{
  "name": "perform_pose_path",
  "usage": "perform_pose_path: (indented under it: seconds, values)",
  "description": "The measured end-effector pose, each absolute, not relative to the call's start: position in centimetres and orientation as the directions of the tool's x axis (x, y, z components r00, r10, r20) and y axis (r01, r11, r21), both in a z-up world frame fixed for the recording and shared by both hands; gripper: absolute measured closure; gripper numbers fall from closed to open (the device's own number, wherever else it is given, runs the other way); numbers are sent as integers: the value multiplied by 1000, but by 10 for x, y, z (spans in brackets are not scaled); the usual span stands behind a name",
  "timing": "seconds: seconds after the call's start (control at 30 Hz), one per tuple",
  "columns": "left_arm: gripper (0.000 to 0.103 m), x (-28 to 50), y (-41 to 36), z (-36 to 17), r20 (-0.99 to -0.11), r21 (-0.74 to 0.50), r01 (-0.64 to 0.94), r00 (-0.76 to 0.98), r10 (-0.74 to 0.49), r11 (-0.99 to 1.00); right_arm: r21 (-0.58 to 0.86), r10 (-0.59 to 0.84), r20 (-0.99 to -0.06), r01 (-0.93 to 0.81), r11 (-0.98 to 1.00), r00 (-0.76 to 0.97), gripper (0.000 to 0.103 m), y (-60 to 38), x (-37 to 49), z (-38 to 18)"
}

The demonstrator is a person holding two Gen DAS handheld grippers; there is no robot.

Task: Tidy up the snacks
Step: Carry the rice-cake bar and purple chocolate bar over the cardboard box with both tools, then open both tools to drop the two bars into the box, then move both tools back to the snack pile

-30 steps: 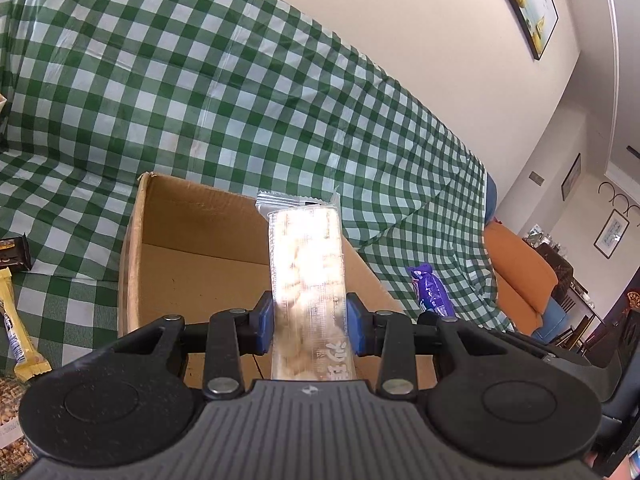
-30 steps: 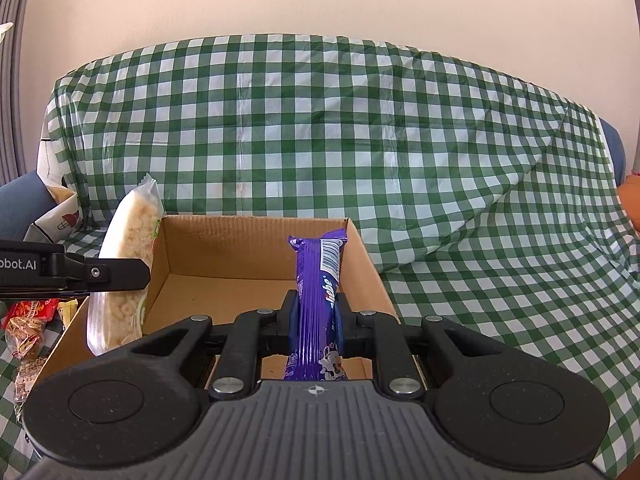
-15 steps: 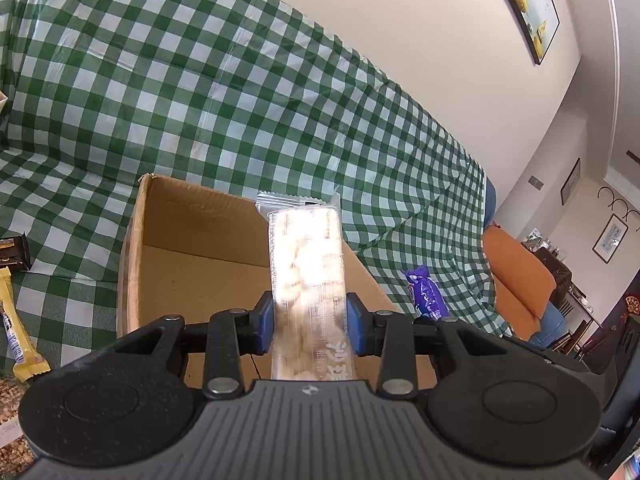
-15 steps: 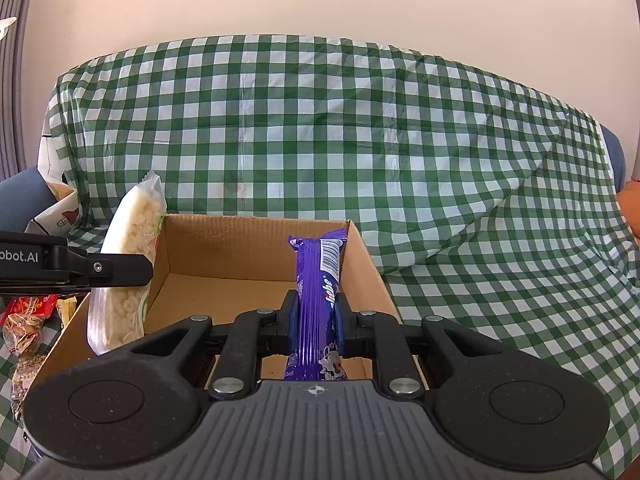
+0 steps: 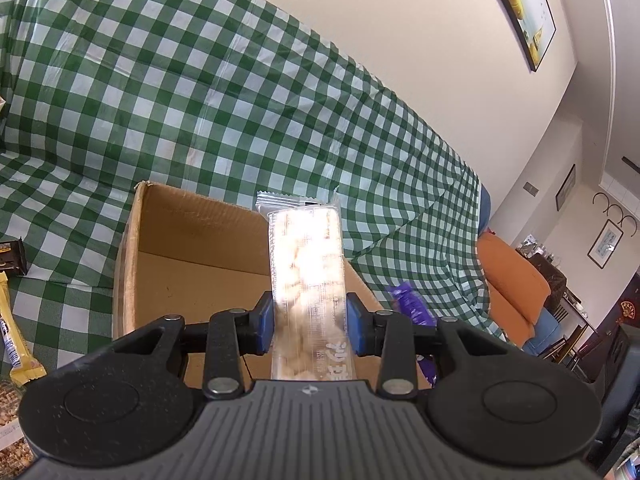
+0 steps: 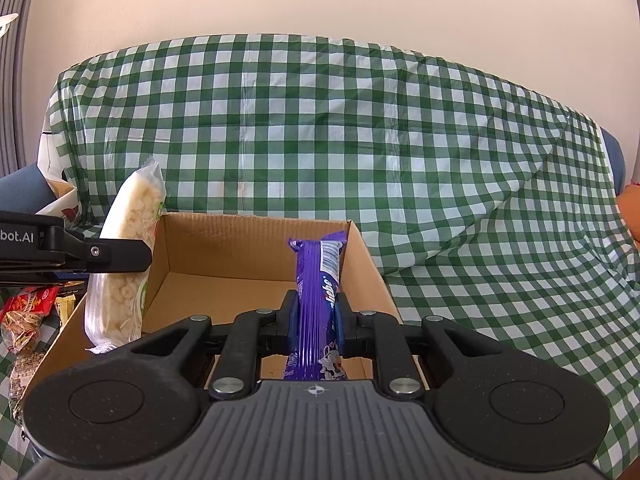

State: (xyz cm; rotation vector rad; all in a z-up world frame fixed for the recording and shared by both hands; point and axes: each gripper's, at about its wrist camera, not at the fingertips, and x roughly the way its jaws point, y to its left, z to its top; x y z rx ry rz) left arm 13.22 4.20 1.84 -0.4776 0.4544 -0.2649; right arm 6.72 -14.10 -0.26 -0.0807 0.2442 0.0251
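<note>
Left gripper (image 5: 308, 328) is clamped tight on the clear cereal pack (image 5: 306, 280), right gripper (image 6: 316, 322) pinching the purple bar (image 6: 316, 304), both above the cardboard box (image 6: 256, 248). Honestly the tall pack sits right over the left wall, so letting go there could tip it outside.

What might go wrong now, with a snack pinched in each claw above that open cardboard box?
The clear packet of pale puffed rings is held by the left gripper near the brown cardboard box's left wall, so if dropped it could catch the rim or fall outside. The two grippers hang close together and might bump. The purple wrapped bar, upright in the right gripper, might land standing on end and lean instead of lying flat.
</note>
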Motion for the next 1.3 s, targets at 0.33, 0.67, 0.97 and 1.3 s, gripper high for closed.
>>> perform_pose_path:
  seconds: [0.33, 0.67, 0.97, 1.3]
  values:
    - [47, 132, 43, 20, -352, -499, 112, 880, -320, 859, -109, 1, -243, -28, 994, 970, 57, -136, 69, -4]
    - [45, 111, 41, 30, -286, -380, 76, 938, -196, 922, -109, 11, -221, -35, 993, 975, 56, -126, 69, -3]
    - [48, 82, 64, 56, -311, -251, 94, 935, -172, 963, 33, -6, -173, 12, 999, 985, 33, -118, 60, 2]
    - [85, 51, 187, 55, -318, -163, 41, 944, -92, 986, 35, 38, -97, -35, 999, 995, 34, -66, 42, 5]
